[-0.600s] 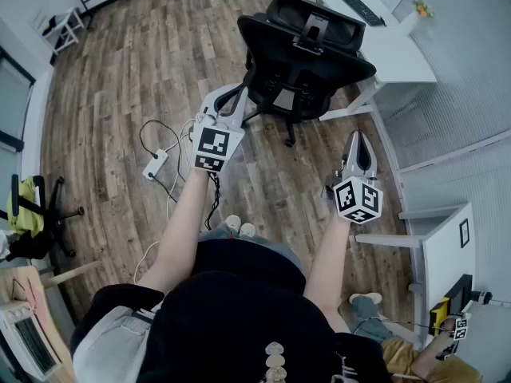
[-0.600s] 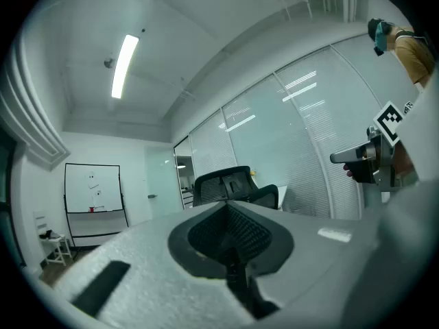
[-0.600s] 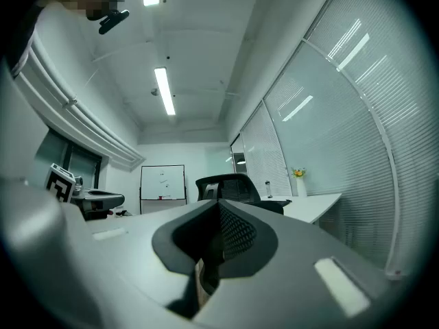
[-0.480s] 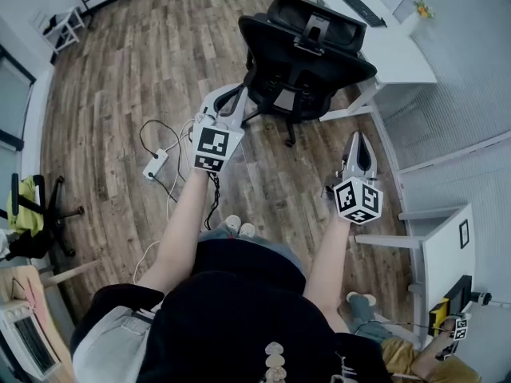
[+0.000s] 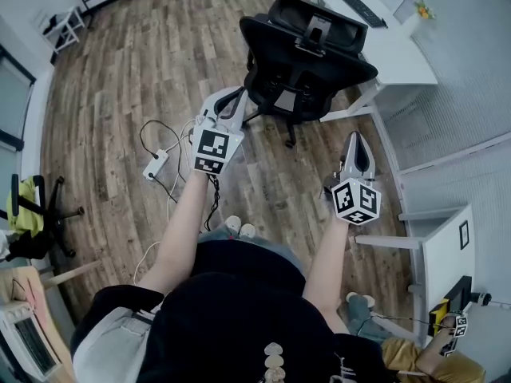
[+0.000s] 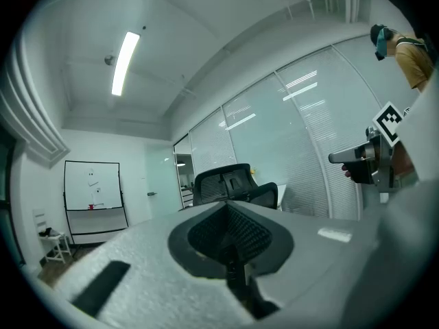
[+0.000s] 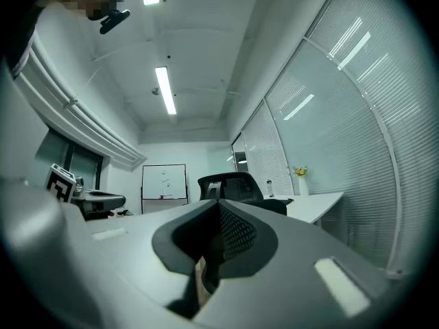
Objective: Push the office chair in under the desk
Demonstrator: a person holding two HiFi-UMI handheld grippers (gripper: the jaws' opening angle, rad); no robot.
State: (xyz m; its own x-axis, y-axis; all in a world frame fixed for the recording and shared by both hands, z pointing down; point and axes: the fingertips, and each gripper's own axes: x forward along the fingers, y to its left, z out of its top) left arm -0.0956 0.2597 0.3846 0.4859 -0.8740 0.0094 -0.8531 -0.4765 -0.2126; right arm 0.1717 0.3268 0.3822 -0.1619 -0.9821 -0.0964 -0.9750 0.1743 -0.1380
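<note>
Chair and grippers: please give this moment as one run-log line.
chair: out from desk, not under it | left gripper: shut, empty, short of chair | right gripper: shut, empty, off chair | push: not begun

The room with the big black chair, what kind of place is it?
Most likely an office: a black office chair stands by a white desk with a keyboard on it, and a whiteboard stands at the far end.

Black top (image 5: 231,309), pale shoes (image 5: 239,229); light-grey left gripper (image 5: 231,102) and right gripper (image 5: 355,139) each wear a black-and-white marker cube (image 5: 211,150).
</note>
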